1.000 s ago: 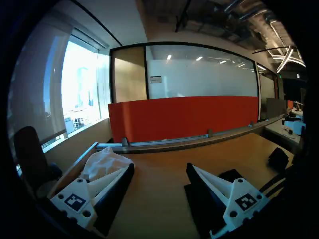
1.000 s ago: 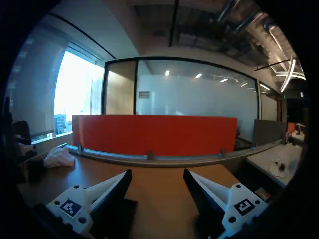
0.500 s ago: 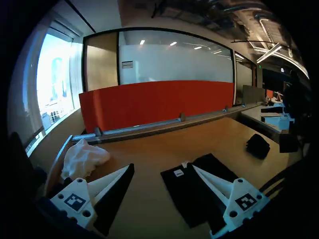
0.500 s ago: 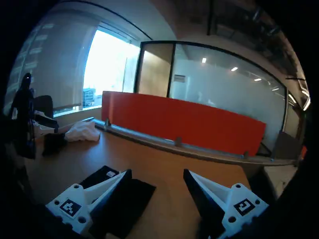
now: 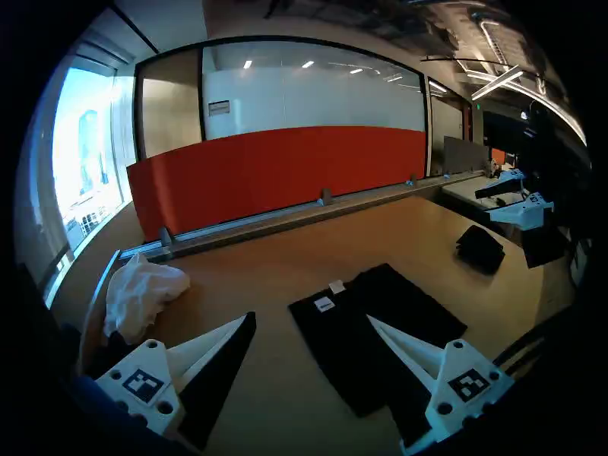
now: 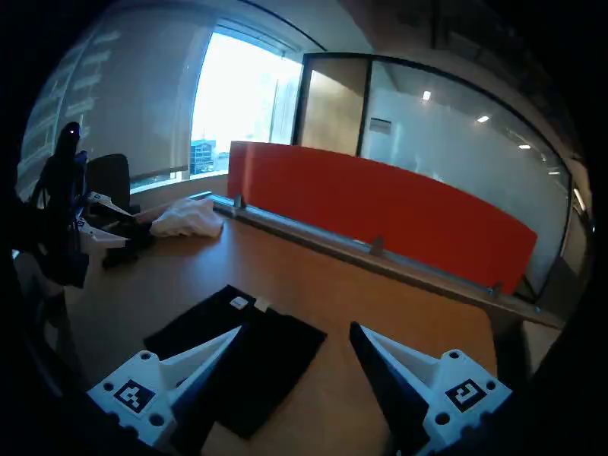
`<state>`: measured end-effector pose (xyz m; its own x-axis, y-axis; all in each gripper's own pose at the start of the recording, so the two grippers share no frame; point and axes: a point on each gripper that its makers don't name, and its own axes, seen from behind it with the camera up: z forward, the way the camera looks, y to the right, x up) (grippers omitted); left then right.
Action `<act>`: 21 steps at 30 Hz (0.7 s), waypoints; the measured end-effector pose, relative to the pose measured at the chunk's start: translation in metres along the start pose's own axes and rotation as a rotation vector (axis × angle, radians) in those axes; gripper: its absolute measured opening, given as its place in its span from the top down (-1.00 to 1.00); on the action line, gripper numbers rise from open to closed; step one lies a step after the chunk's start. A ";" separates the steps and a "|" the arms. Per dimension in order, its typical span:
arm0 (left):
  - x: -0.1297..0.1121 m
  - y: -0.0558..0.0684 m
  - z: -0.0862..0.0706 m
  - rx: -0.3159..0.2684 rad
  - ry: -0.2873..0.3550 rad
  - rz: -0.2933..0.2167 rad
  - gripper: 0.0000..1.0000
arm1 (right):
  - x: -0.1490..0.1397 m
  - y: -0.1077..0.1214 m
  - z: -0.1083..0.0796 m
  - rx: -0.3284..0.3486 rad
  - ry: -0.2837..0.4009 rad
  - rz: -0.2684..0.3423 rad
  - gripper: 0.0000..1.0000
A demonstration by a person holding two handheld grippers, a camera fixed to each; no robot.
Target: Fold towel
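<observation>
A black towel (image 5: pixel 380 319) lies flat on the wooden table (image 5: pixel 273 266), two small white tags at its far edge. My left gripper (image 5: pixel 308 317) hovers open above its near left part, nothing between the fingers. In the right gripper view the same black towel (image 6: pixel 243 346) lies low and left of centre, and my right gripper (image 6: pixel 296 327) stands open over its near right edge. The right gripper (image 5: pixel 519 210) also appears far off at the right of the left gripper view. The left gripper (image 6: pixel 102 216) appears at the left of the right gripper view.
A crumpled white cloth (image 5: pixel 140 292) (image 6: pixel 186 219) lies at the table's left end. A small folded black item (image 5: pixel 480 248) sits at the right. An orange partition (image 5: pixel 281 171) with a metal rail (image 5: pixel 289 220) bounds the far side. A person (image 6: pixel 61 205) stands at the left.
Both views have tilted down toward the table. The black towel, barely visible before, now lies spread below both open grippers. Each view now catches the other gripper.
</observation>
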<state>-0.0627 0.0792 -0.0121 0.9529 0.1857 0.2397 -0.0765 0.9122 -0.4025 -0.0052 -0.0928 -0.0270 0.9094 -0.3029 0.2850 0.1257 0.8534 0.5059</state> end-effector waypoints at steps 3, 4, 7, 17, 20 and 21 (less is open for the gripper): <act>-0.011 0.005 0.005 -0.012 -0.016 0.006 -0.94 | -0.012 -0.006 0.005 0.017 -0.022 -0.009 -1.00; -0.015 0.007 0.006 -0.016 -0.022 0.008 -0.94 | -0.016 -0.009 0.006 0.022 -0.029 -0.013 -1.00; -0.027 0.013 0.012 -0.029 -0.041 0.013 -0.94 | -0.029 -0.015 0.011 0.036 -0.052 -0.022 -1.00; -0.069 0.030 0.031 -0.058 -0.106 0.016 -0.94 | -0.077 -0.030 0.025 0.068 -0.119 0.001 -1.00; -0.081 0.037 0.036 -0.071 -0.124 0.018 -0.94 | -0.091 -0.032 0.028 0.071 -0.139 0.006 -1.00; -0.085 0.039 0.038 -0.075 -0.130 0.019 -0.94 | -0.097 -0.033 0.029 0.072 -0.146 0.007 -1.00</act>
<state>-0.1580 0.1123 -0.0147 0.9051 0.2532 0.3417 -0.0677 0.8789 -0.4722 -0.1090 -0.1043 -0.0473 0.8421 -0.3598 0.4018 0.0856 0.8246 0.5591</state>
